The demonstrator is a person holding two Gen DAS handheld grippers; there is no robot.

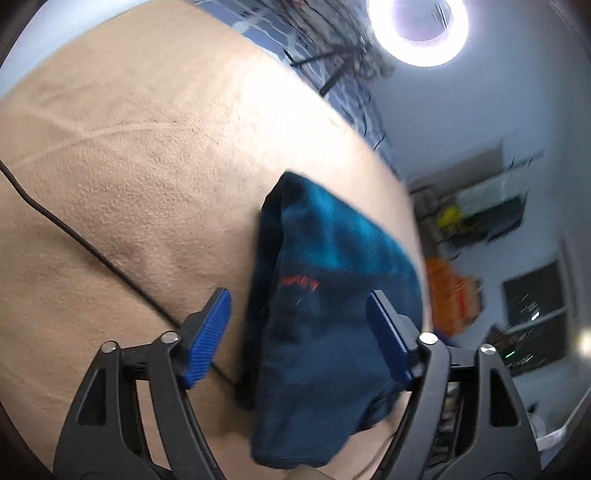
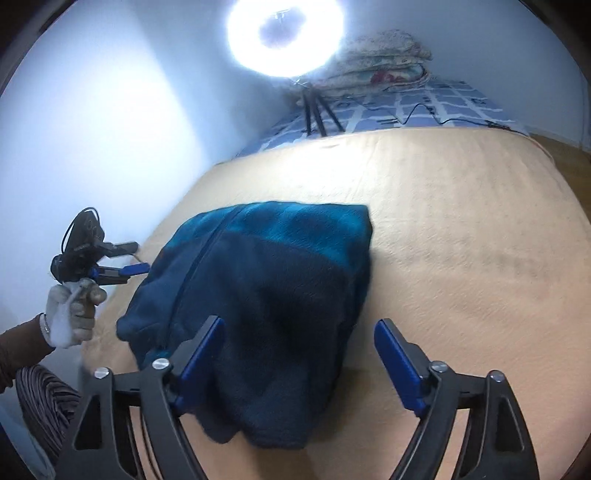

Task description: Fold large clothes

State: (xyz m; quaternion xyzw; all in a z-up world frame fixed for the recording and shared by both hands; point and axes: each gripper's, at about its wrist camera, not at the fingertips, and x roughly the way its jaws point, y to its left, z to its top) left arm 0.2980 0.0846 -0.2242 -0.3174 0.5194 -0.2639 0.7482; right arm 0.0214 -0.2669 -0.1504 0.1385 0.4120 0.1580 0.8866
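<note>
A dark blue and teal fleece garment (image 2: 266,295) lies folded in a compact heap on the tan bed cover (image 2: 461,240). A zip runs down its left part. My right gripper (image 2: 300,323) hovers open over the near end of the heap, its left finger above the fleece and its right finger above bare cover. In the left wrist view the same fleece (image 1: 325,314) sits between the wide-apart fingers of my left gripper (image 1: 299,299), and the pads do not press on it. The right wrist view shows the left gripper (image 2: 136,256) beside the heap's left edge, held by a white-gloved hand (image 2: 70,317).
A black cable (image 1: 74,236) crosses the bed cover left of the fleece. A ring light (image 2: 284,33) on a tripod (image 2: 317,110) stands at the far end, beside stacked quilts (image 2: 380,59) on a blue patterned sheet (image 2: 443,107). A wall runs along the left.
</note>
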